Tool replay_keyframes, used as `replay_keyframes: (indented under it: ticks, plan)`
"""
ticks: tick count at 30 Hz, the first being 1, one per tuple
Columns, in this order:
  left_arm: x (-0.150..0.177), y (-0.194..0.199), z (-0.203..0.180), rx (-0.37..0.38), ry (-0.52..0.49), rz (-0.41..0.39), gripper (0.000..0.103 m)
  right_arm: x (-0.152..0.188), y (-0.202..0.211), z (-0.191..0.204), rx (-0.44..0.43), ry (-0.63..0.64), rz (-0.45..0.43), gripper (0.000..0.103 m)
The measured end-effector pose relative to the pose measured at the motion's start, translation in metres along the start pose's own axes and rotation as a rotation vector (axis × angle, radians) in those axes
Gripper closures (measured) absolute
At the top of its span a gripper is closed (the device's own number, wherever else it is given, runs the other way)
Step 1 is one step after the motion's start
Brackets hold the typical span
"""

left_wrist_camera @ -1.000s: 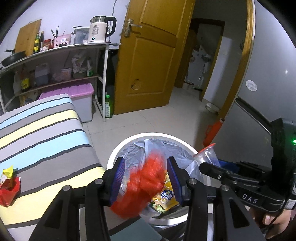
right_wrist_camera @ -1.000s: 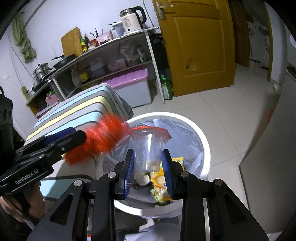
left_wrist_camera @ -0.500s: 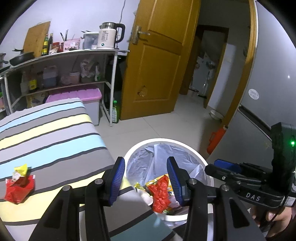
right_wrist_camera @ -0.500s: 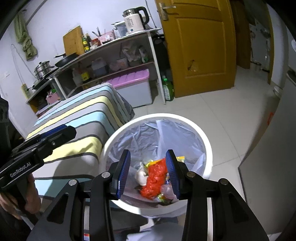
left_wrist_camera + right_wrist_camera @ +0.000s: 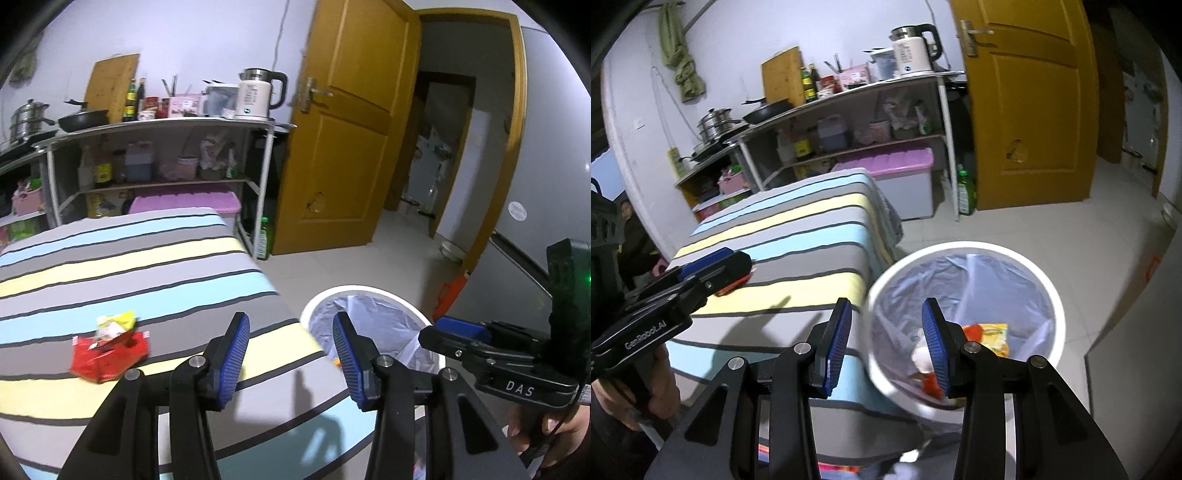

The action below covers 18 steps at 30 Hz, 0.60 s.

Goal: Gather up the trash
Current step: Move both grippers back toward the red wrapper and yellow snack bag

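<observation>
Wrapper (image 5: 107,356) visible from left wrist only.

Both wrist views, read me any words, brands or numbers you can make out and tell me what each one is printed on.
"DAS" – white letters on the body of the right gripper, seen from the left wrist view.
"GenRobot.AI" – white letters on the body of the left gripper, seen from the right wrist view.
Kettle: a small mark on its front, too small to read.
Red wrapper and yellow wrapper on the striped table: print too blurred.
Bottles on the shelf: labels unreadable.
</observation>
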<state>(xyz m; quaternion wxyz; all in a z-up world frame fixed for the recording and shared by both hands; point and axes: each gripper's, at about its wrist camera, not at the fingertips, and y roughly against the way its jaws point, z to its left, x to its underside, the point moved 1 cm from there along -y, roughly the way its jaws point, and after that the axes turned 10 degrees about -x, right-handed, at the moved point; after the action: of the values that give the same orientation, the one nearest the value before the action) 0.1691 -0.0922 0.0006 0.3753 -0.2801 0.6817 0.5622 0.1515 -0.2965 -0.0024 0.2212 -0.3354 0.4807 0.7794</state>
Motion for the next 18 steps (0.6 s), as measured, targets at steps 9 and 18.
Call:
replay_keyframes:
  ticks: [9, 18]
  plan:
    - [0.012, 0.025, 0.052, -0.095, 0.065, -0.016, 0.056, 0.000, -0.017, 0.040, -0.069, 0.066, 0.026, 0.062]
    - [0.026, 0.036, 0.099, -0.171, 0.126, -0.007, 0.056, 0.001, -0.036, 0.070, -0.124, 0.113, 0.058, 0.062]
